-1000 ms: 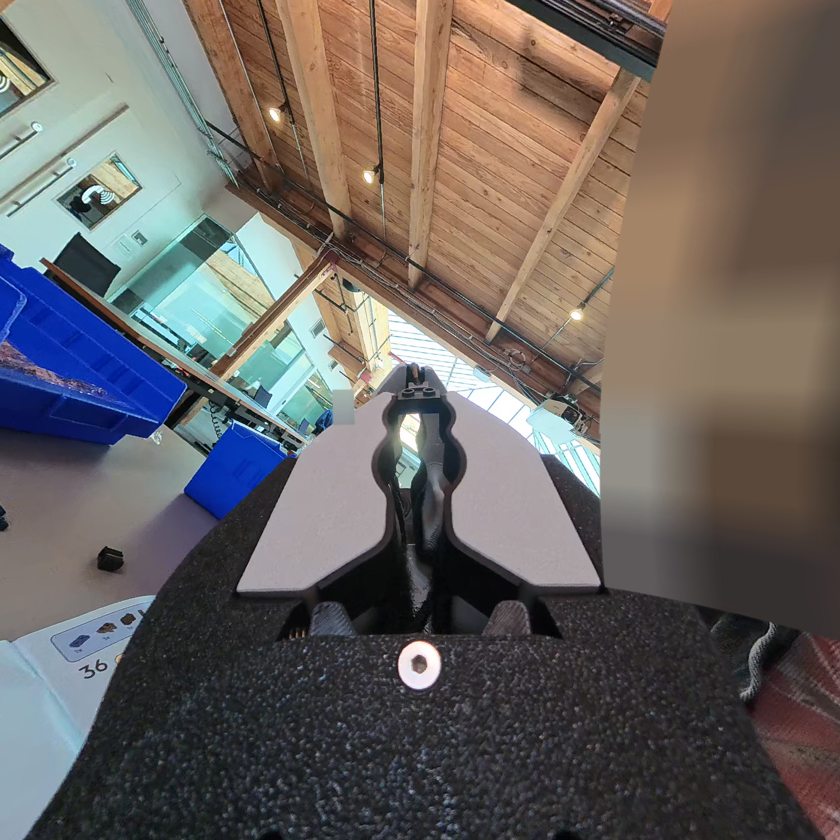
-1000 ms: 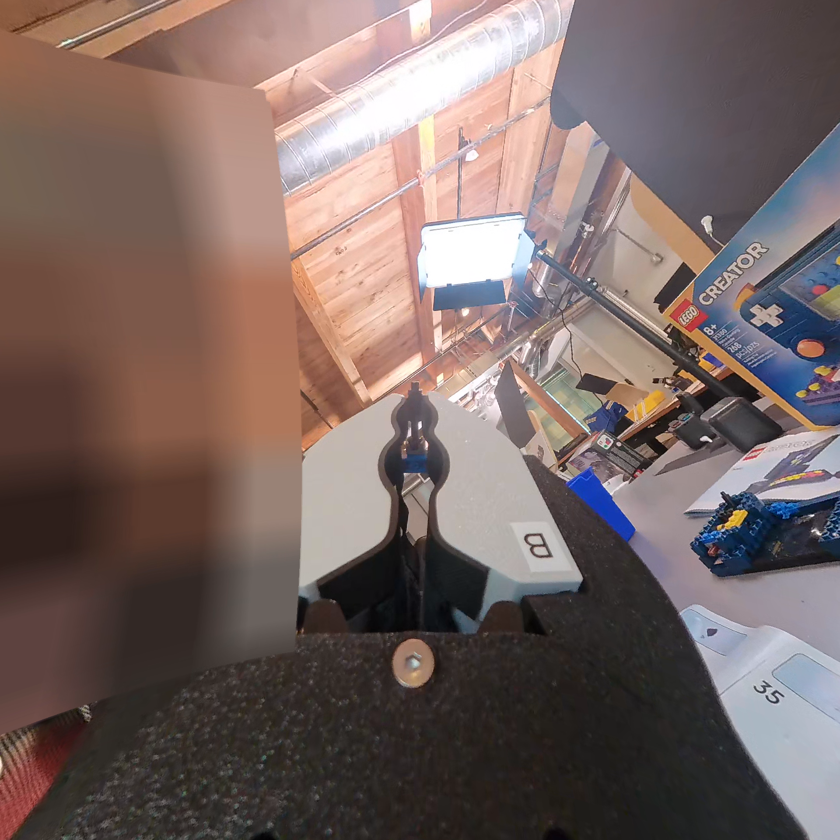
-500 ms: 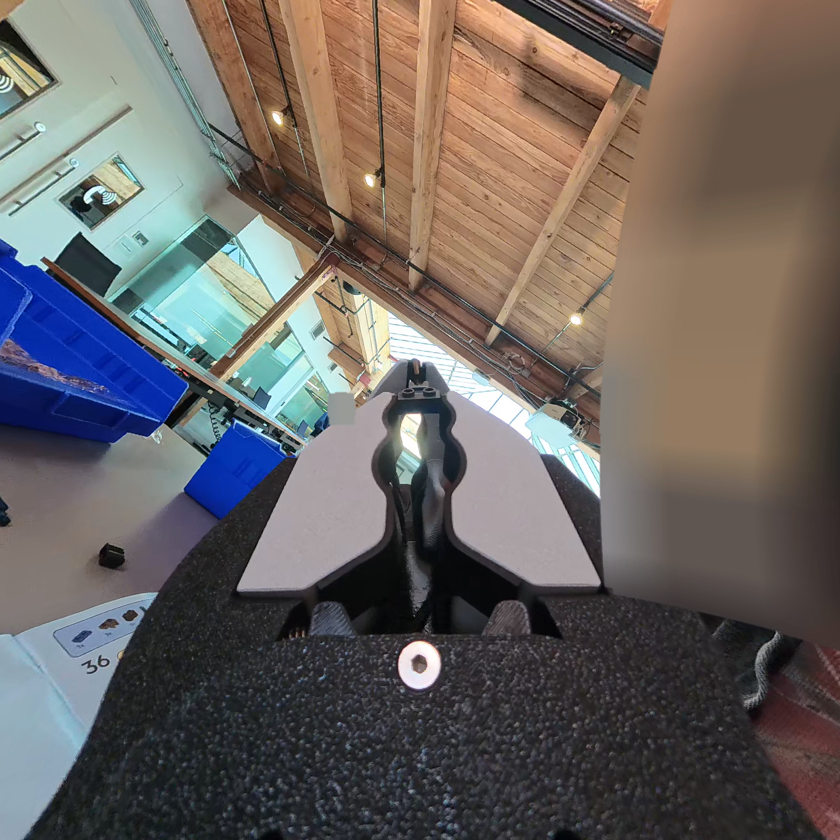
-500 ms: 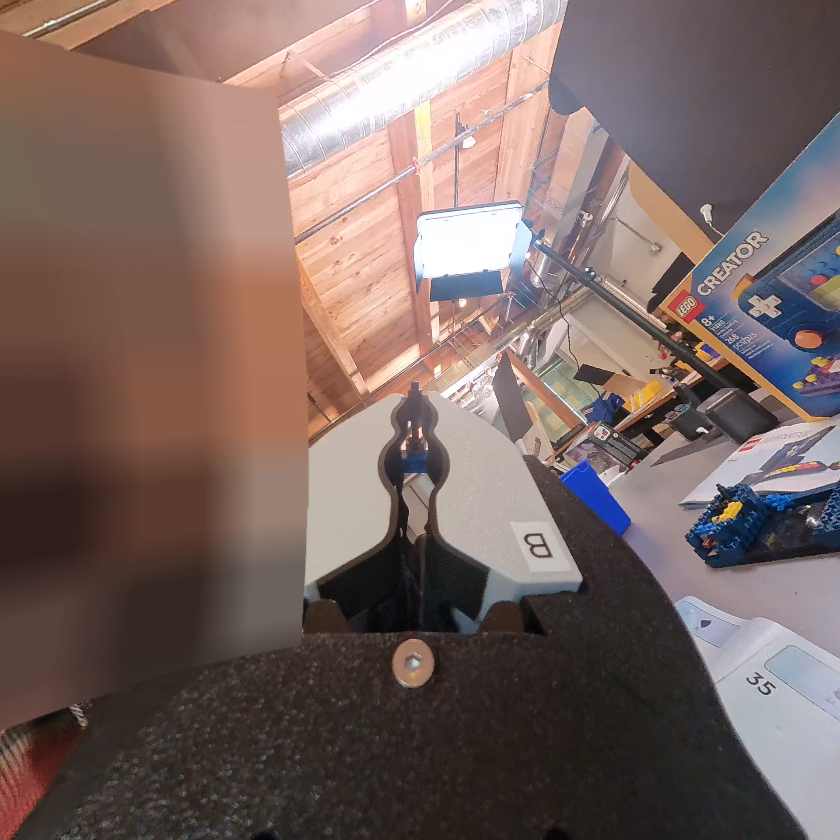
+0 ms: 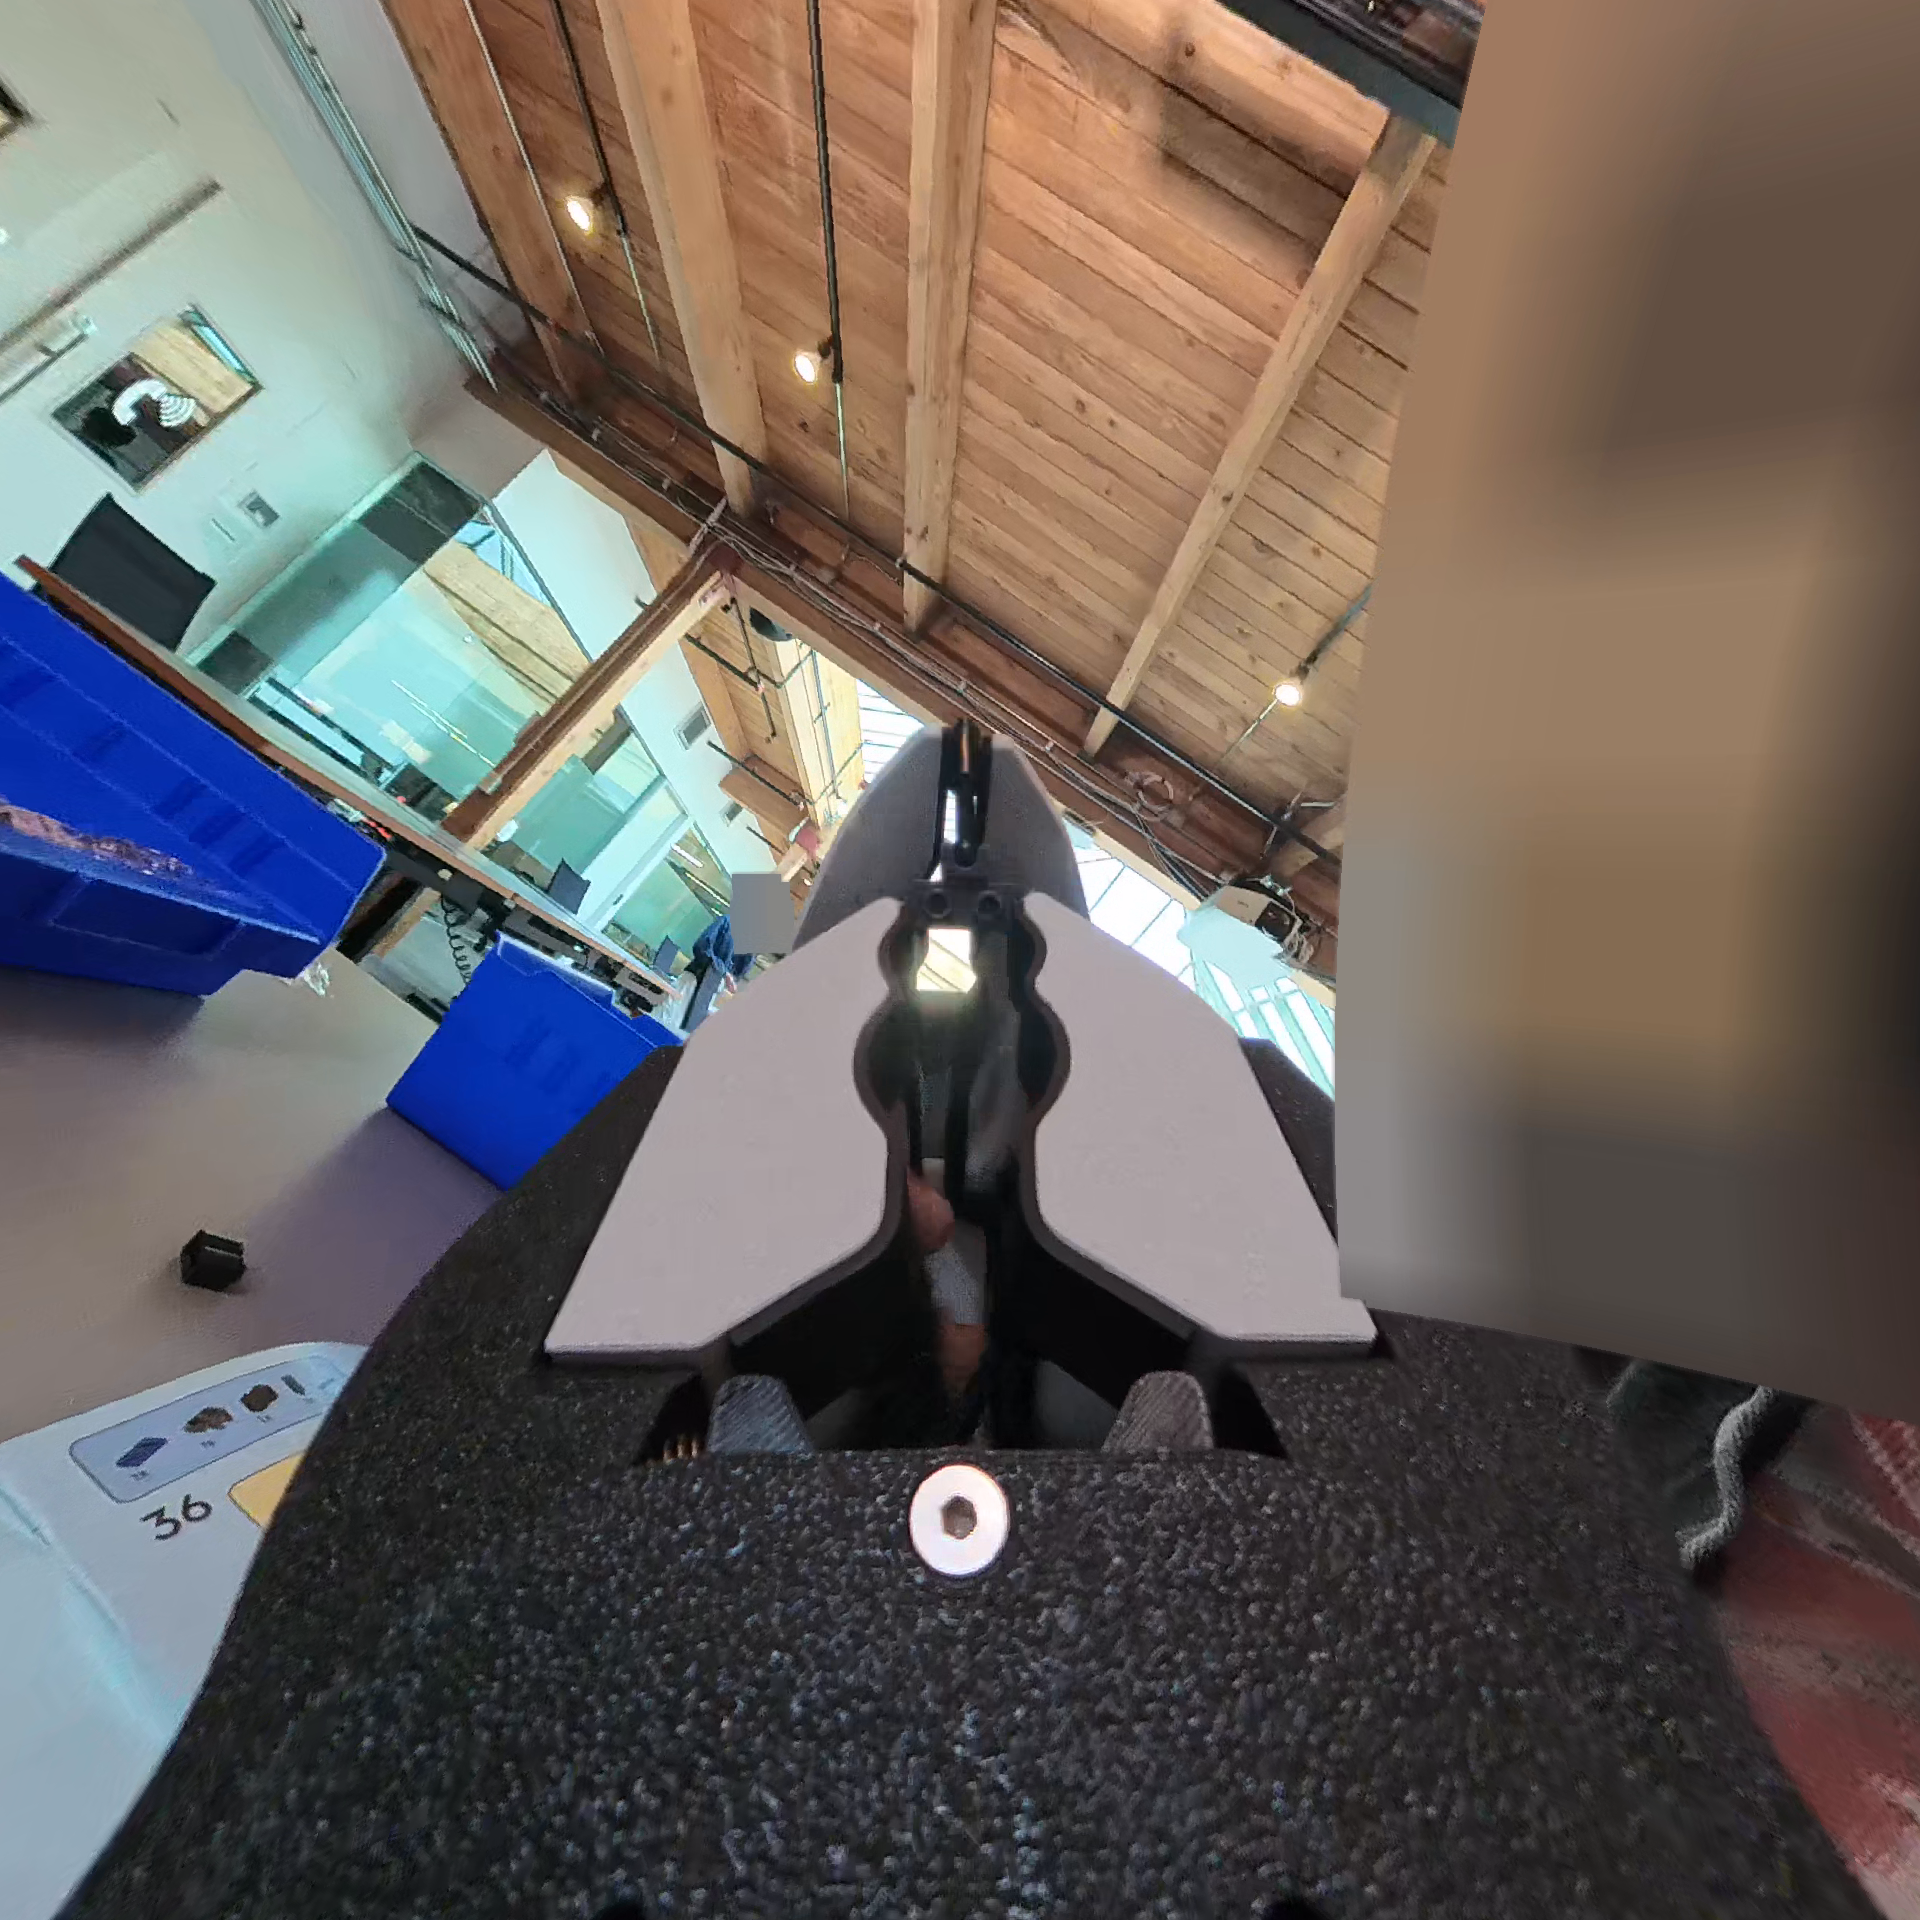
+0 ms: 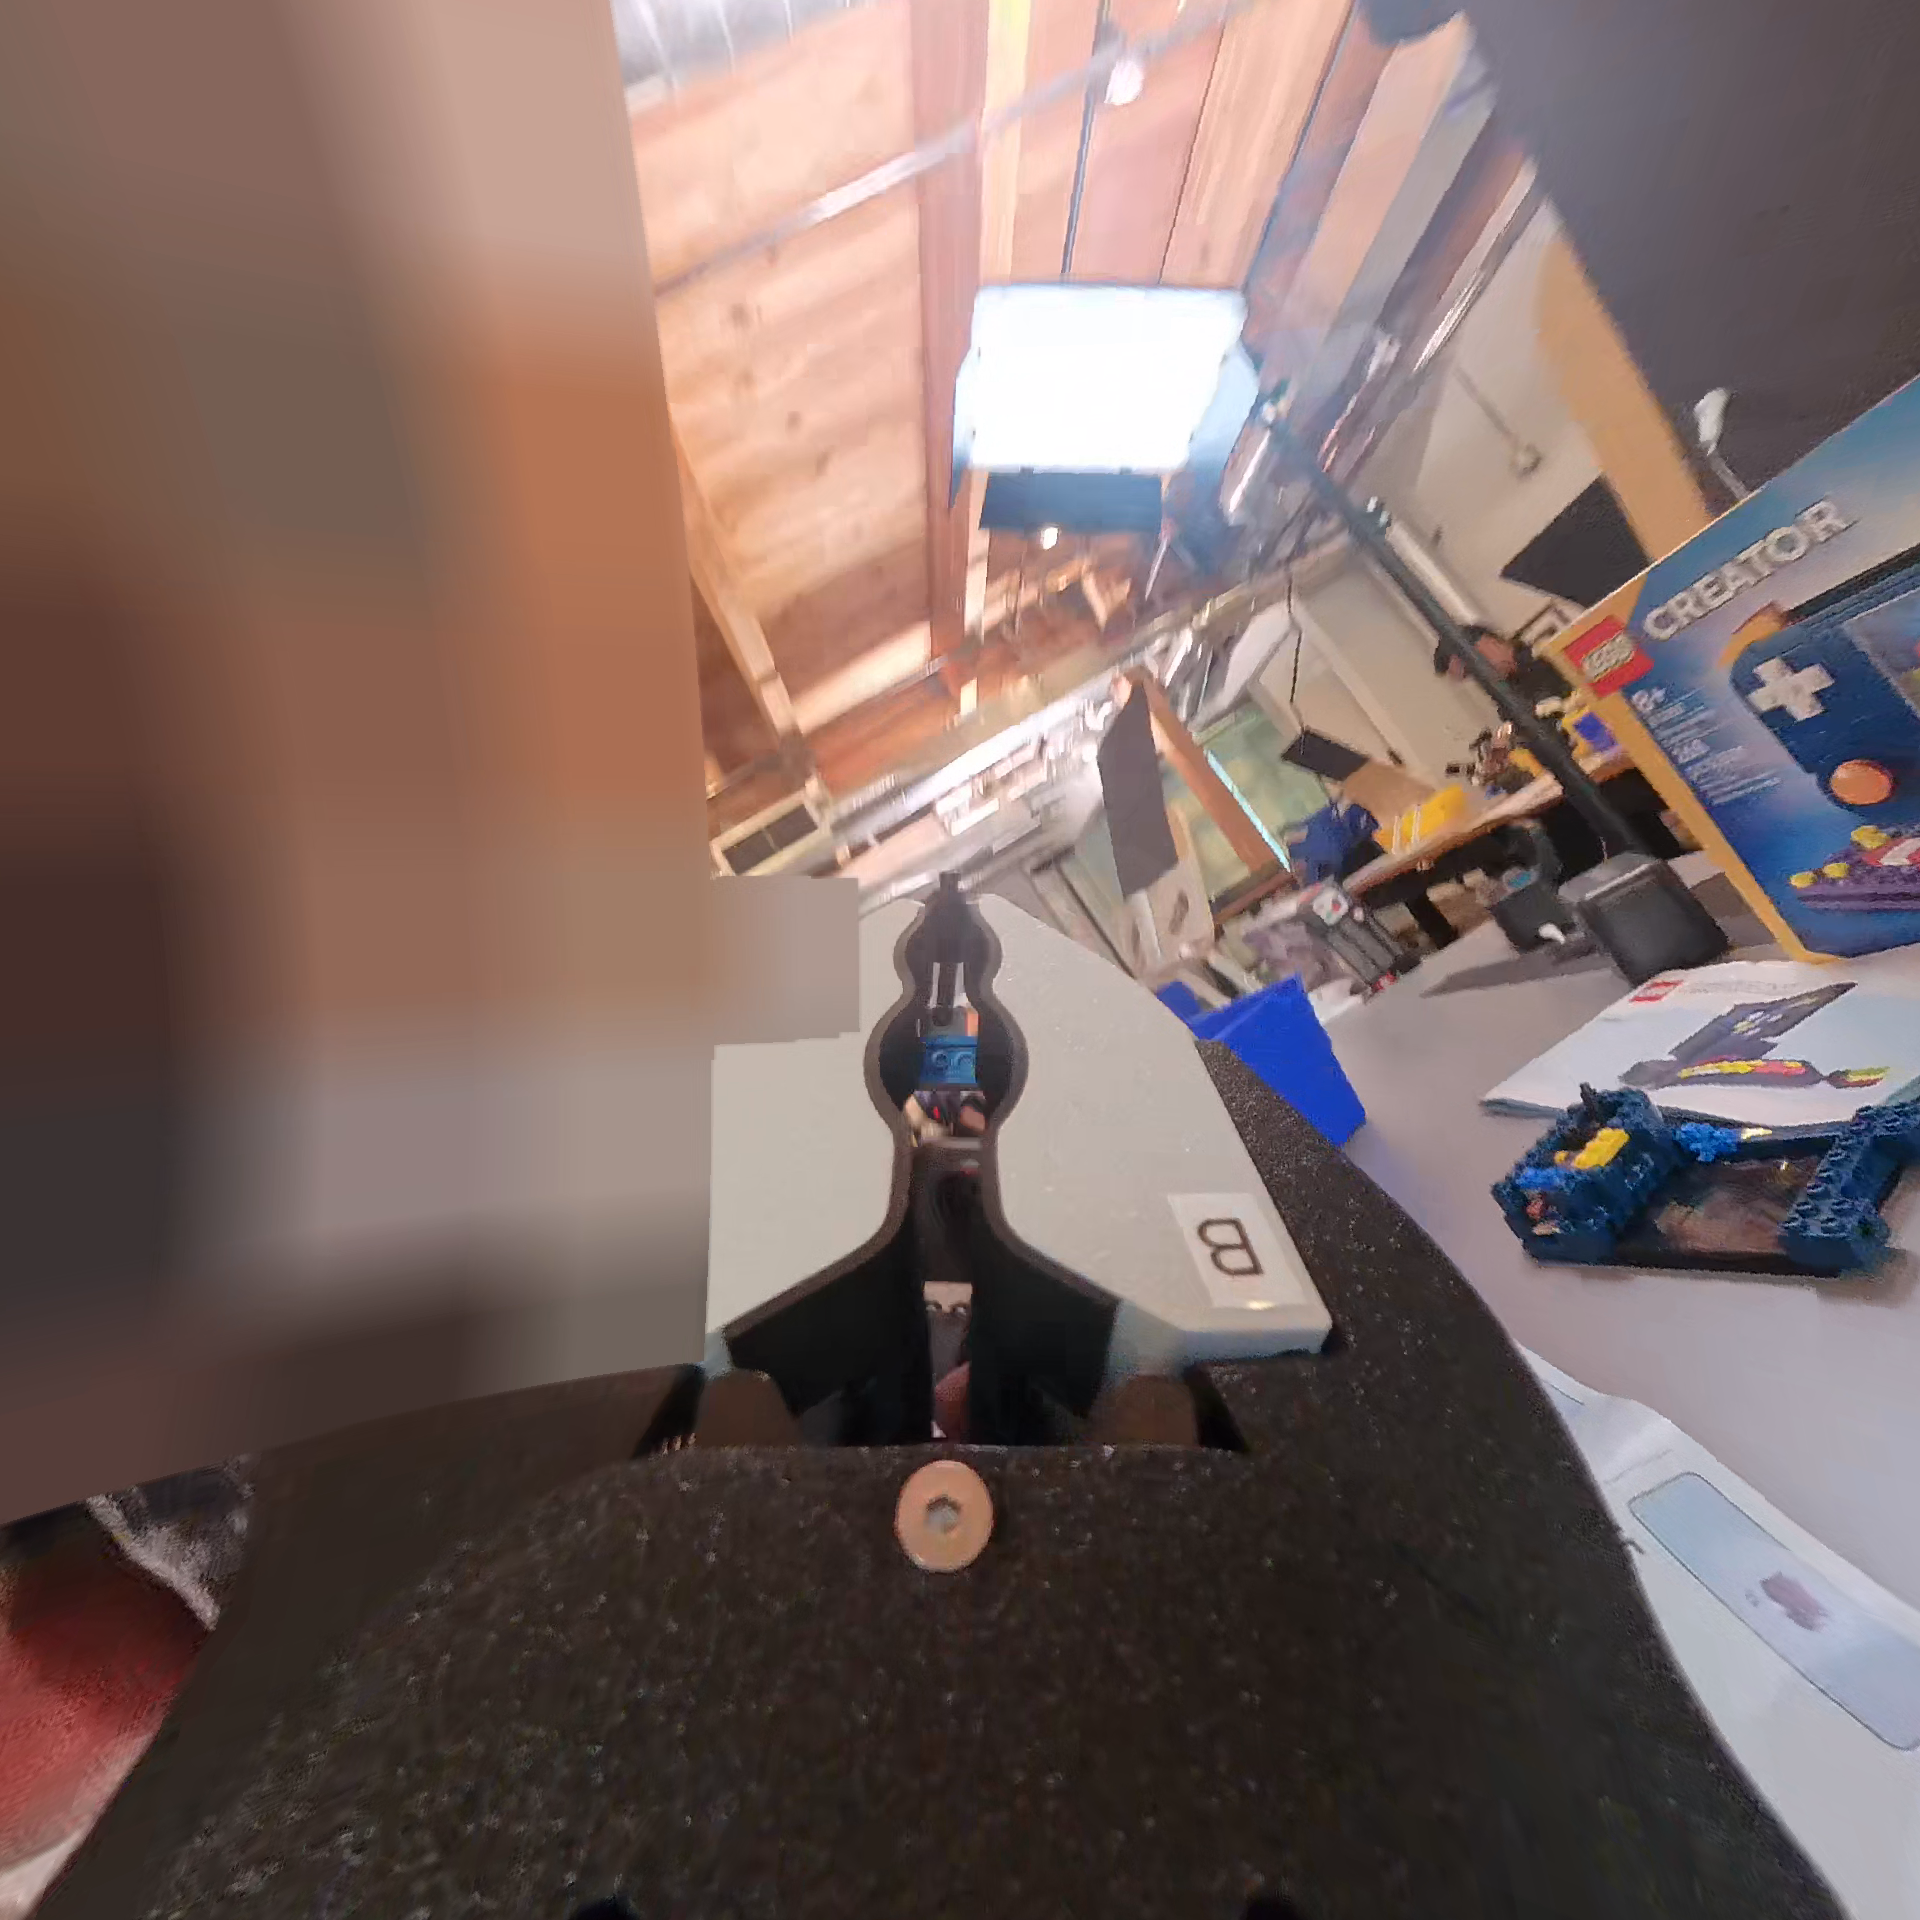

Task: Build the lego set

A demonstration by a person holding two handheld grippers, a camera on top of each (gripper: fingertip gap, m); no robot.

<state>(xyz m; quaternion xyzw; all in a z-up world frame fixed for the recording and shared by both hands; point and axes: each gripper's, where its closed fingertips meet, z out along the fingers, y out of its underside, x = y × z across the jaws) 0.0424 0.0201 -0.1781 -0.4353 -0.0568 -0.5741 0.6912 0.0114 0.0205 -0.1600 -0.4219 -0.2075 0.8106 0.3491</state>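
Both grippers tilt up toward a wooden beam ceiling [image 5: 1039,312], tips facing each other.

Left gripper [image 5: 961,906]: jaws nearly closed, pinching a small black brick [image 5: 961,904] with two studs at the tips. Just past it, the other gripper's grey fingers [image 5: 894,831] point back, with a thin black rod [image 5: 961,800] between them, its lower end at the black brick. On the grey table [image 5: 156,1122] to the left: a blue bin [image 5: 520,1070], a larger blue bin [image 5: 125,790], a loose black piece [image 5: 211,1260], an open booklet [image 5: 125,1475].

Right gripper [image 6: 948,925]: jaws almost shut on the thin black rod [image 6: 945,961]. A small blue brick [image 6: 948,1060] shows through the lower gap; what holds it I cannot tell. To the right on the table [image 6: 1558,1330]: a blue brick model [image 6: 1683,1184], a booklet [image 6: 1704,1049], a toy box [image 6: 1787,675], a blue bin [image 6: 1268,1049].
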